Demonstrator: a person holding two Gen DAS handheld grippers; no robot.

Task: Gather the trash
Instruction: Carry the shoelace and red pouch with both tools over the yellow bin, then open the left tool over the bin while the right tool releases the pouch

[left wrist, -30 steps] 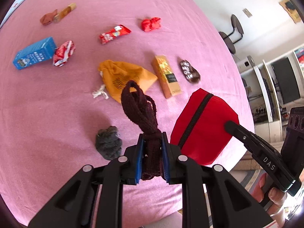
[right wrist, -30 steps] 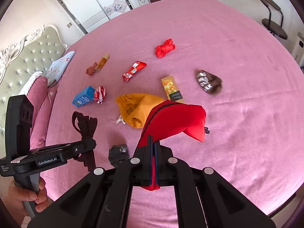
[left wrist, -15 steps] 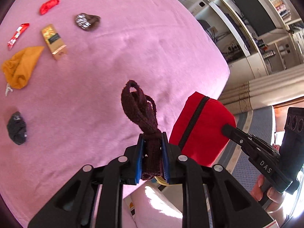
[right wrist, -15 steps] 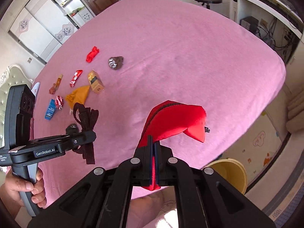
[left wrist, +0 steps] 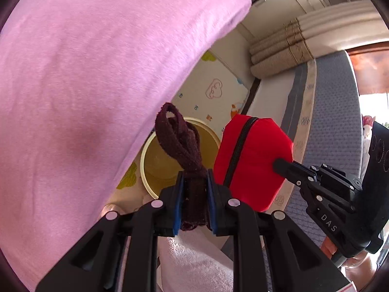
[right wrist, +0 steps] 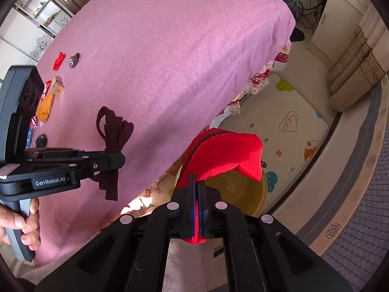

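Note:
My left gripper (left wrist: 194, 182) is shut on a dark maroon knotted cloth strap (left wrist: 178, 143), held in the air beside the bed's edge; both show in the right wrist view, gripper (right wrist: 119, 160) and strap (right wrist: 114, 131). My right gripper (right wrist: 195, 185) is shut on a red zippered pouch (right wrist: 226, 153), which also shows in the left wrist view (left wrist: 252, 160) with the right gripper (left wrist: 282, 165). A yellow bin (left wrist: 158, 168) stands on the floor below both items, partly hidden behind them; it shows in the right wrist view too (right wrist: 238, 189).
The pink bed (right wrist: 158, 60) fills the left. Far on it lie a red wrapper (right wrist: 59, 60), a dark wrapper (right wrist: 73, 60), a small box (right wrist: 58, 85) and an orange bag (right wrist: 45, 105). A play mat (right wrist: 289, 131) covers the floor; rolled rugs (right wrist: 355, 73) lie at right.
Both grippers have swung away from the bed top toward its edge, still holding the strap and the pouch. The yellow bin on the floor is now right below them.

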